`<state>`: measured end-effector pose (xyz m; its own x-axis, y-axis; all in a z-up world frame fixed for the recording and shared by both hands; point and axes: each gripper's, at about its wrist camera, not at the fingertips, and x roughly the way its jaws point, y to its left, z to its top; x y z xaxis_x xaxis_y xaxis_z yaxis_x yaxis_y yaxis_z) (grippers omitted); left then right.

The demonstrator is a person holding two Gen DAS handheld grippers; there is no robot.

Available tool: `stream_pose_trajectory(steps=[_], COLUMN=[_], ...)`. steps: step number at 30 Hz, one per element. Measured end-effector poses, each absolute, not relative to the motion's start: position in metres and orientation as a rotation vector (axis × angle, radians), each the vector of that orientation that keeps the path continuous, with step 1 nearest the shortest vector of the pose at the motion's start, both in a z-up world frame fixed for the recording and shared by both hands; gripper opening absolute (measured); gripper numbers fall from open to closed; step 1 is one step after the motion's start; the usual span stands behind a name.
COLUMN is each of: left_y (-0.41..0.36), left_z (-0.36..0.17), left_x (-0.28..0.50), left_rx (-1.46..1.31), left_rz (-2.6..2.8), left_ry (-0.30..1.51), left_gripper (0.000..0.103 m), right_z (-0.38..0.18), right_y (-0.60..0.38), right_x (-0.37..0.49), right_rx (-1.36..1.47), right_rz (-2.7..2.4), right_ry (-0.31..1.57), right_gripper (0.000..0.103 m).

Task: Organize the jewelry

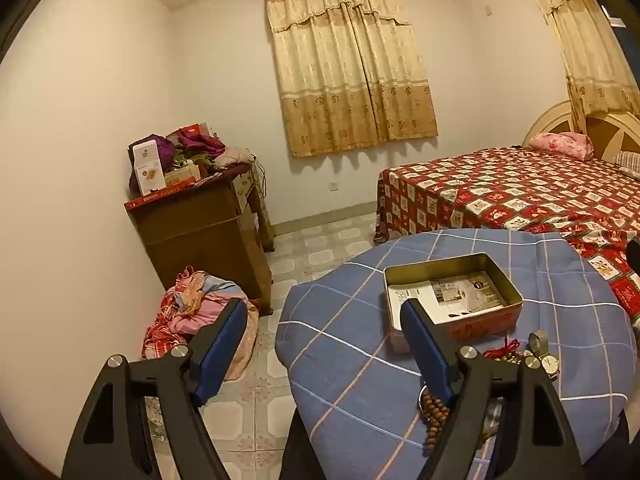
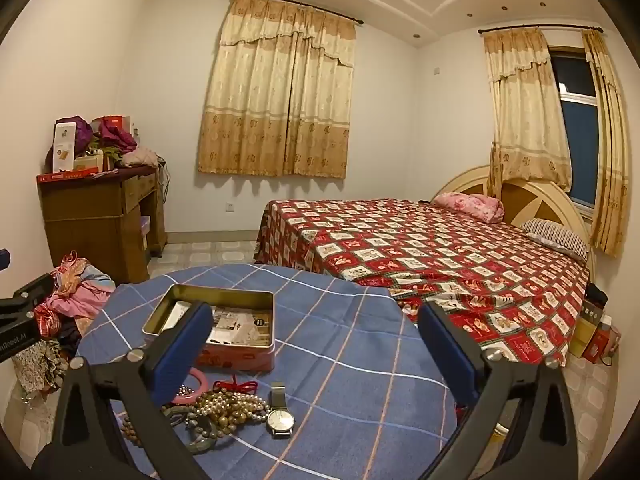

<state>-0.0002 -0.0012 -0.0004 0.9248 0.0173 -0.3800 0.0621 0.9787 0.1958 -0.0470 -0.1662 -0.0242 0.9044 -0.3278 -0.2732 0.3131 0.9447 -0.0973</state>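
Observation:
An open metal tin with printed paper inside stands on a round table under a blue checked cloth. Before it lies a jewelry heap: pearl and brown bead strings, a pink bangle, a red cord and a silver watch. Brown wooden beads show beside my left gripper's right finger. My left gripper hangs open over the table's left edge, holding nothing. My right gripper is open above the cloth, to the right of the heap, also with nothing in it.
A bed with a red patterned spread stands behind the table. A wooden desk piled with boxes and clothes is at the left wall. A clothes heap lies on the tiled floor. Small boxes sit by the bed.

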Motion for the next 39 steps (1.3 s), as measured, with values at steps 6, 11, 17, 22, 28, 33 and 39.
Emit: stream_pose_trajectory(steps=[6,11,17,22,28,33,39], left_y=[-0.009,-0.005,0.002,0.001,0.004,0.005,0.005], left_z=[-0.001,-0.001,0.001,-0.001,-0.001,-0.002,-0.002], left_x=[-0.003,-0.001,-0.001,0.002,0.003,0.003,0.002], left_rx=[0.223,0.205,0.206,0.208,0.209,0.213,0.216], left_rz=[-0.015,-0.025,-0.016,-0.016,-0.009,-0.004,-0.001], left_ry=[0.378,0.385,0.384,0.386,0.382,0.383,0.383], left_gripper=[0.079,0.079,0.079,0.079,0.079,0.079,0.079], right_z=[-0.024,-0.024,-0.024,-0.025,-0.025,-0.026,-0.027], right_y=[-0.166,-0.166,-0.166,-0.166,-0.165,-0.168,-0.168], right_x=[-0.047,-0.047,-0.047,-0.047,-0.047,-0.047,-0.047], right_rx=[-0.045,-0.043,-0.043,-0.040,-0.039,-0.036,-0.034], right_rz=[-0.330,-0.330,-0.331,-0.328,-0.326,-0.327,-0.326], right_ry=[0.284,0.285,0.284,0.287,0.289,0.295,0.297], right_gripper=[0.103,0.103,0.103,0.103,0.103,0.103,0.103])
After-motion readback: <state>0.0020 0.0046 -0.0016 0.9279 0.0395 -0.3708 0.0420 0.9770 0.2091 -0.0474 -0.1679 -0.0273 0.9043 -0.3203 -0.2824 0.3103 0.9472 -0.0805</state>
